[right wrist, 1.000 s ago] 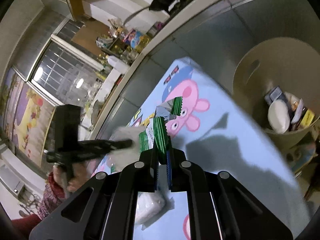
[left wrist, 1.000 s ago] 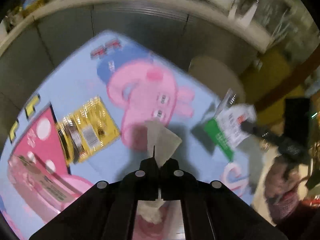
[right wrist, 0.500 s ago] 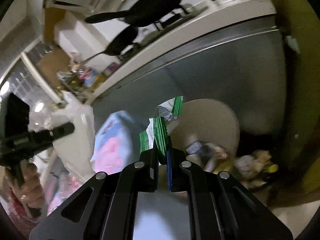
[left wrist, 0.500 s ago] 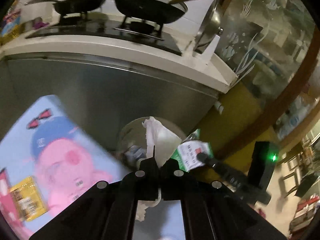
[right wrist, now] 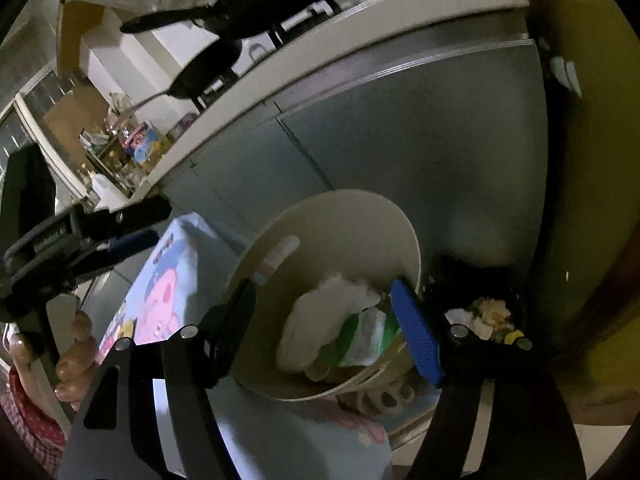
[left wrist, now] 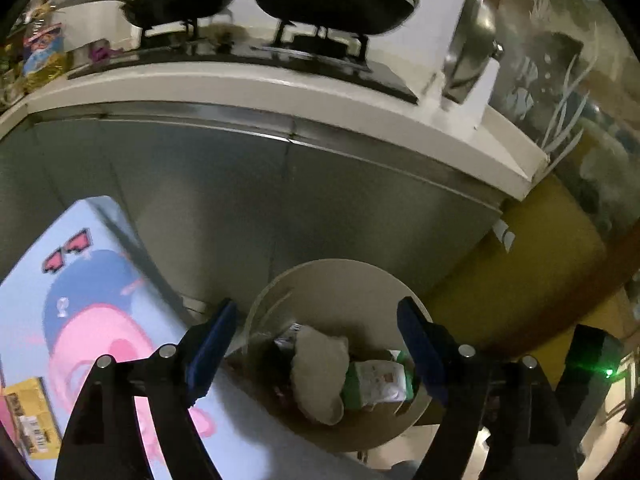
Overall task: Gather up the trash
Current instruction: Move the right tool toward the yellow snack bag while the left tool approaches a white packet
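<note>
Left tool (left wrist: 314, 344) and right tool (right wrist: 324, 328) just opened wide, empty, over bin (left wrist: 340, 280).

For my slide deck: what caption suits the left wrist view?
Left gripper, just opened, above the bin holding a tissue and green wrapper.

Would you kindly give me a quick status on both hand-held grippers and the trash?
Left hand-held gripper and right hand-held gripper just opened, empty, over the bin. Tissue and green wrapper lie in it. Yellow packet left on the mat; nothing blocking.
</note>
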The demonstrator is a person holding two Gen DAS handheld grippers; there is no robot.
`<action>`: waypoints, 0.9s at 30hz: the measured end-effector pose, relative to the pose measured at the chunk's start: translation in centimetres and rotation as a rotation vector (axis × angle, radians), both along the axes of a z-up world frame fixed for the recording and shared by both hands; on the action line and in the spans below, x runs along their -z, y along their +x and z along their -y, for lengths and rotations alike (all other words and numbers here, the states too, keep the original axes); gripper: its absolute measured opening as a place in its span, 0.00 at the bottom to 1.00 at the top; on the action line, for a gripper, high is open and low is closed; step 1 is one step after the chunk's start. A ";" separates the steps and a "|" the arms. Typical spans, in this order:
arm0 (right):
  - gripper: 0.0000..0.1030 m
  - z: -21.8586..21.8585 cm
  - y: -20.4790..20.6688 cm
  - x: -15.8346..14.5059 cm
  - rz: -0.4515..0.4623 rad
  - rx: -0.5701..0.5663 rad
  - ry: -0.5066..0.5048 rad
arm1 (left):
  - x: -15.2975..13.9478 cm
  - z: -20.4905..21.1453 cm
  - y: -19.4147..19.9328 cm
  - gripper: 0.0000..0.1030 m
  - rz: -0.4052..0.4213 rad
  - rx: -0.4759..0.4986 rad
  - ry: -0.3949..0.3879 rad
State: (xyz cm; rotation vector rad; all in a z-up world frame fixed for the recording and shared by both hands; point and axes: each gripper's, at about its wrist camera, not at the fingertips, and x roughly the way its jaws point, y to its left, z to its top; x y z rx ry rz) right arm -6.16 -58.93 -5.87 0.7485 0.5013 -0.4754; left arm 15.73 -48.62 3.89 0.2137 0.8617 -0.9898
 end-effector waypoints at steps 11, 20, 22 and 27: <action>0.46 -10.9 11.1 -3.8 0.060 -0.475 0.003 | -2.1 -24.9 -0.8 0.74 -0.048 -0.148 -0.198; 0.45 -19.7 27.1 -0.8 -0.145 -0.752 -0.072 | 2.1 -41.5 -5.8 0.71 -0.104 -0.277 -0.157; 0.45 -18.9 28.7 -0.1 -0.138 -0.736 -0.039 | 3.4 -42.9 -7.1 0.69 -0.131 -0.265 -0.160; 0.45 -18.6 31.6 1.6 -0.087 -0.792 0.100 | 5.6 -42.4 -8.0 0.63 -0.227 -0.200 -0.195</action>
